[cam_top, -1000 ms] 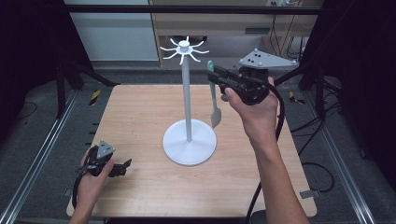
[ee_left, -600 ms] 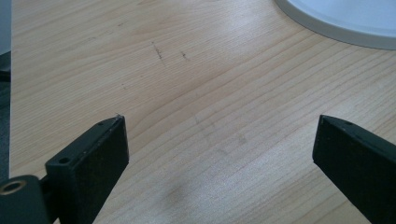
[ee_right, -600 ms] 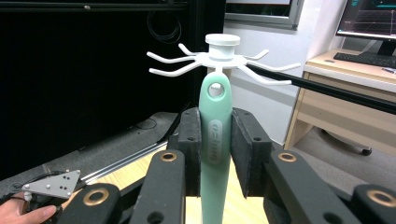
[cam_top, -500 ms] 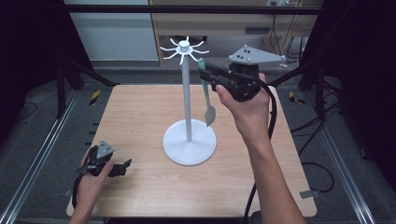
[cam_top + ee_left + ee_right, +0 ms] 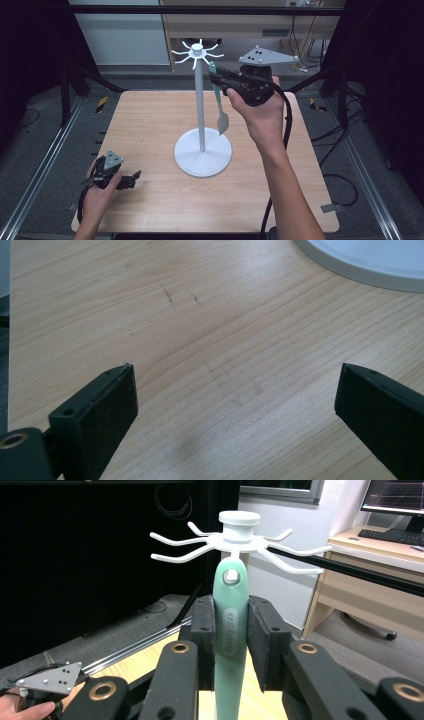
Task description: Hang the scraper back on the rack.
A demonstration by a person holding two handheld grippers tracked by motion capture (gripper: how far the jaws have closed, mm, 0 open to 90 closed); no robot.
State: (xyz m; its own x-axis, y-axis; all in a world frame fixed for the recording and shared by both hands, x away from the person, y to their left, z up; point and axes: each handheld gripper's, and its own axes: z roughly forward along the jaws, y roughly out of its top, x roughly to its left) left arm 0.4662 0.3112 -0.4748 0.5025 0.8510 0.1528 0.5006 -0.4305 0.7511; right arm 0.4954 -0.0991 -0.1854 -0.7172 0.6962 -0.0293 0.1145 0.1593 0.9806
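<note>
The right gripper [image 5: 231,647] clamps the green spatula handle [image 5: 231,625] just beside the hook stand [image 5: 200,105], apparently touching one hook. The left gripper [image 5: 131,178], jaws apart, sits near the table's [image 5: 150,120] front-left corner.

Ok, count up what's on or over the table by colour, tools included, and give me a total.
White: 1, the stand
Green-handled: 1, the utensil, held in the right tool up by the stand's hooks
Black: 2, the right tool and the left tool, which is open low over the table
Total: 4
</note>
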